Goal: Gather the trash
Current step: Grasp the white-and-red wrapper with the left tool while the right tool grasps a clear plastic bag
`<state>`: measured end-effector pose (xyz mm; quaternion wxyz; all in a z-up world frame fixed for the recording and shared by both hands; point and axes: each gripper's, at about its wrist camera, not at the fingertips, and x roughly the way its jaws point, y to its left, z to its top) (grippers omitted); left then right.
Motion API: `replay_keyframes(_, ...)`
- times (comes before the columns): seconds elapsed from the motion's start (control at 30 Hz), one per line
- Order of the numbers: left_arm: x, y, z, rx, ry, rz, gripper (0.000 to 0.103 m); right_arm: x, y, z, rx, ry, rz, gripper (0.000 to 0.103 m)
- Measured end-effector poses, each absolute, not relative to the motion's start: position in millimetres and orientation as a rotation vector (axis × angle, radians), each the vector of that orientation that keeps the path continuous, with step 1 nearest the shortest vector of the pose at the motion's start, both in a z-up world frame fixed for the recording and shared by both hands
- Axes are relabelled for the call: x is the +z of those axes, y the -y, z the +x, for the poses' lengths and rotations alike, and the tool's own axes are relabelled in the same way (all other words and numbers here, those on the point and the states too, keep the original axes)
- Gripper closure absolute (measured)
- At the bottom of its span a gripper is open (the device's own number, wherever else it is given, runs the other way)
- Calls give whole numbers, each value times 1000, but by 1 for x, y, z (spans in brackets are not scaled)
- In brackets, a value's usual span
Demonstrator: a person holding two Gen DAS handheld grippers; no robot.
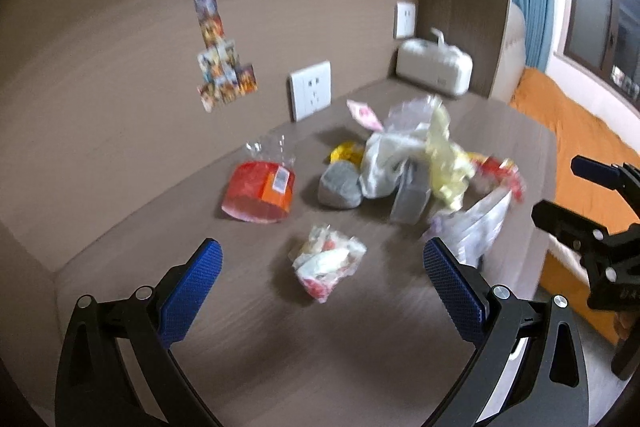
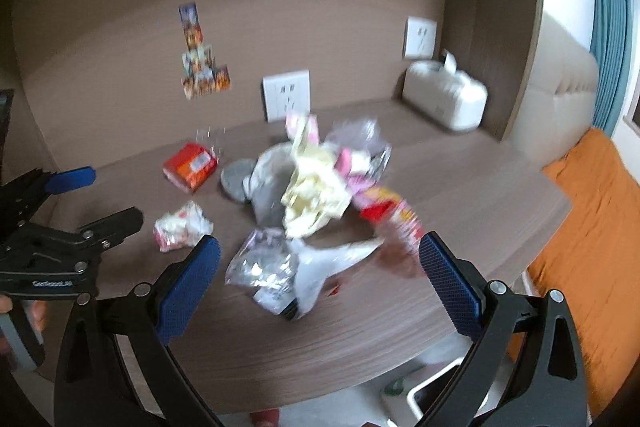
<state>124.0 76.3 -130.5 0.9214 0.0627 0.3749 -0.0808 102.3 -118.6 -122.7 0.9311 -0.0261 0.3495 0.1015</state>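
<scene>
Nothing is judged collected yet: all the trash is seen lying on the brown wood-grain tabletop (image 2: 460, 187). The largest item, a central heap of crumpled clear and yellow plastic bags (image 2: 312, 195), is flanked on the left by a red and orange snack packet (image 1: 260, 195) and, nearer, a small crumpled white and red wrapper (image 1: 326, 267). The left gripper (image 1: 322, 291) is held spread and empty above that wrapper; the right gripper (image 2: 320, 275) is likewise spread and empty. On the far brown wall (image 1: 120, 47) a white socket (image 1: 311, 89) is seen, with a white tissue box (image 1: 434, 65) far right.
</scene>
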Motion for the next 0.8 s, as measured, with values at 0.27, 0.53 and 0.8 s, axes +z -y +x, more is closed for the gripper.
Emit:
replay_keyframes(0.27, -175, -80, 162, -271, -837, 176, 4, -167, 104, 119, 135, -810, -30, 4)
replay_keyframes(0.53, -204, -70, 200, -451, -904, 235, 30, -196, 91, 137, 75, -827, -4, 4)
replay_keyframes(0.8, -221, -61, 199, -554, -945, 241, 47, -207, 94, 151, 158, -847, 90, 60)
